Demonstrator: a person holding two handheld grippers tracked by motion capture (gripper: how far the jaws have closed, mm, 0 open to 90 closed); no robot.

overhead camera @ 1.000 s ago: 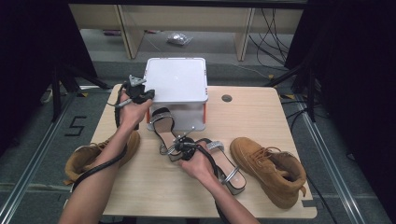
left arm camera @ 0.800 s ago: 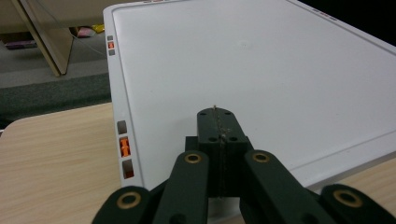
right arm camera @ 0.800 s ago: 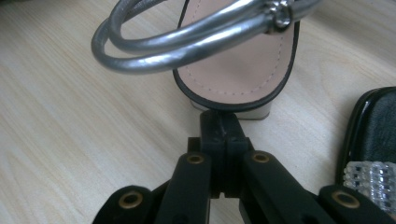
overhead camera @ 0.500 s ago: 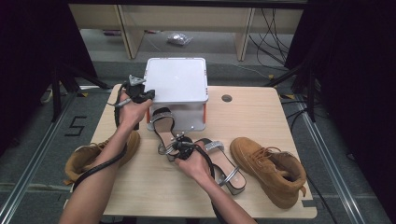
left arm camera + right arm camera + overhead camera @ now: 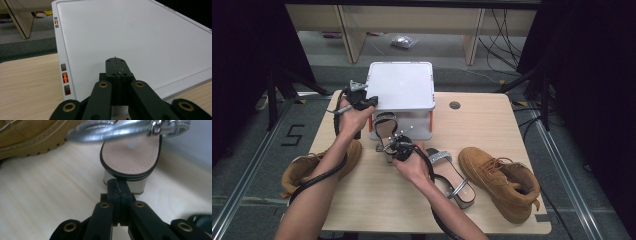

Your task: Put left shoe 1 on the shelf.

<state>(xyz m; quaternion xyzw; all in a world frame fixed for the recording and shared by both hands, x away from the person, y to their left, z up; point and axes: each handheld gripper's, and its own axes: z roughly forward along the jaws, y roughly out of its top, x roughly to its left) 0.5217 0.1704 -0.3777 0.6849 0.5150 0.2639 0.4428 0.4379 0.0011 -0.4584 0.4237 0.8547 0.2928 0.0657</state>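
Note:
A white flat-topped stand (image 5: 402,87) sits at the table's far middle. My left gripper (image 5: 368,101) is shut, its tips (image 5: 117,65) resting on the stand's white top (image 5: 130,32) near its left edge. A black sandal with a silver strap (image 5: 384,127) lies with its toe under the stand. My right gripper (image 5: 389,146) is shut and empty, and its tips (image 5: 119,185) touch the sandal's heel block (image 5: 125,181) just below the pink insole (image 5: 131,157). The matching sandal (image 5: 454,177) lies to the right of my right hand.
One tan boot (image 5: 499,182) lies at the front right. Another tan boot (image 5: 309,165) lies at the front left under my left forearm, and it also shows at top left (image 5: 25,137) in the right gripper view. A round cable hole (image 5: 455,105) is right of the stand.
My right gripper has moved a little away from me and leftward, up to the sandal's heel, and the sandal has slid slightly toward the stand. The left gripper has stayed put.

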